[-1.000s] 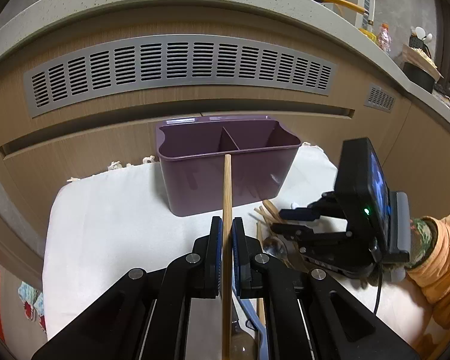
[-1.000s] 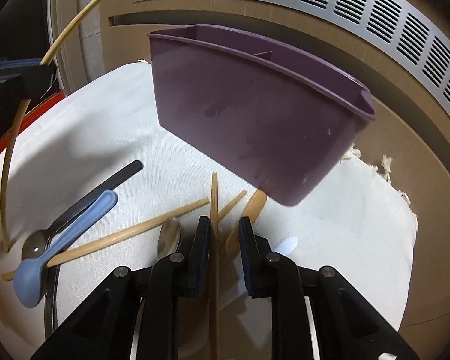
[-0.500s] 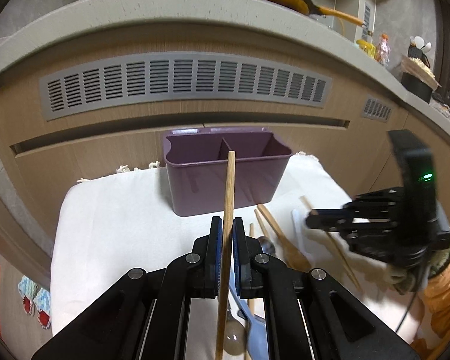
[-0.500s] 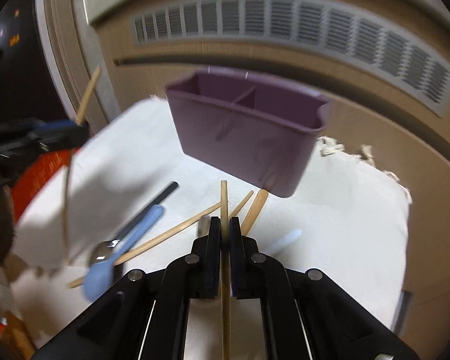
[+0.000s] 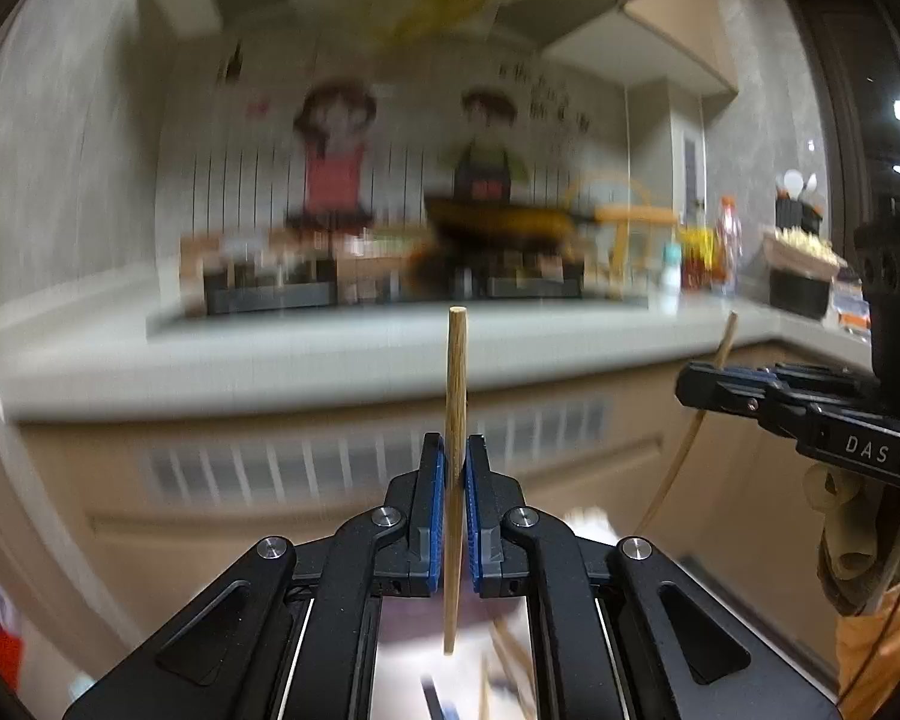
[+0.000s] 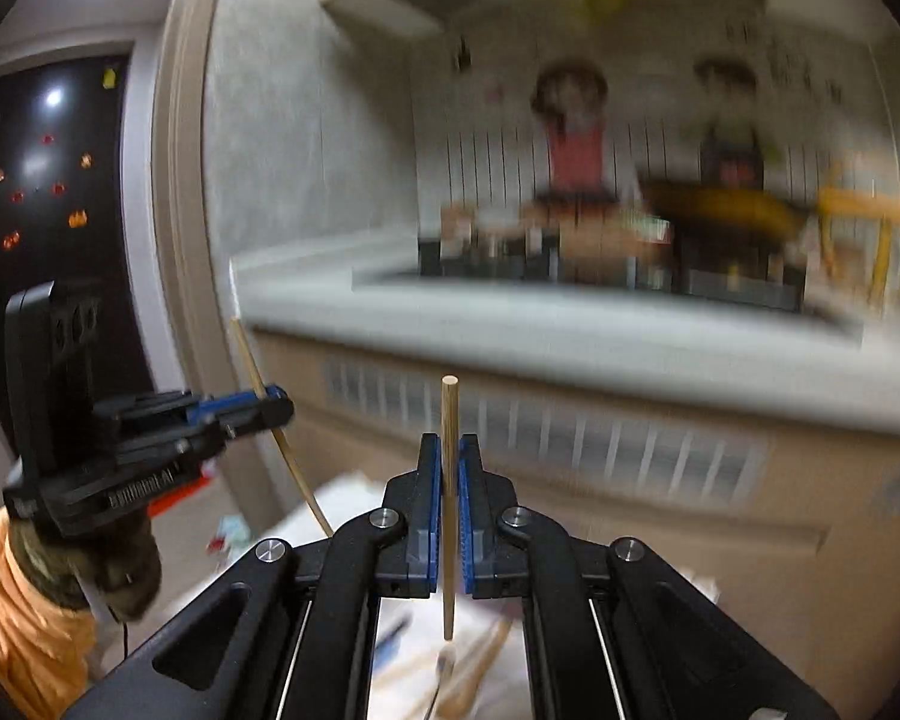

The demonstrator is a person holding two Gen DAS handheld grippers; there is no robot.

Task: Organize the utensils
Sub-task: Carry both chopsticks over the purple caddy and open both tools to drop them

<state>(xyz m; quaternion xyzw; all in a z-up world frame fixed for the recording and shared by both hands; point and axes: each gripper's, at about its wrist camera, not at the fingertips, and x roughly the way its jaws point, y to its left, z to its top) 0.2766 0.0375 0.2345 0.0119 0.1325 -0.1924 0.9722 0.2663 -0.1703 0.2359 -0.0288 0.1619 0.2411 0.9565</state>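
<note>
The left hand-held gripper (image 5: 455, 474) clamps a round, smooth wooden chopstick (image 5: 455, 420) upright between ribbed blue pads; the right hand-held gripper (image 6: 449, 468) clamps another chopstick (image 6: 449, 480) likewise.

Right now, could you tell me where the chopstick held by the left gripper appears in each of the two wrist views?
Left wrist view: the left gripper's chopstick stands upright at centre, clamped in the left gripper.
Right wrist view: it shows at the left edge, slanting through that gripper, seen from the side, chopstick at.
Shared landmark: the grey vent grille under the countertop.
</note>
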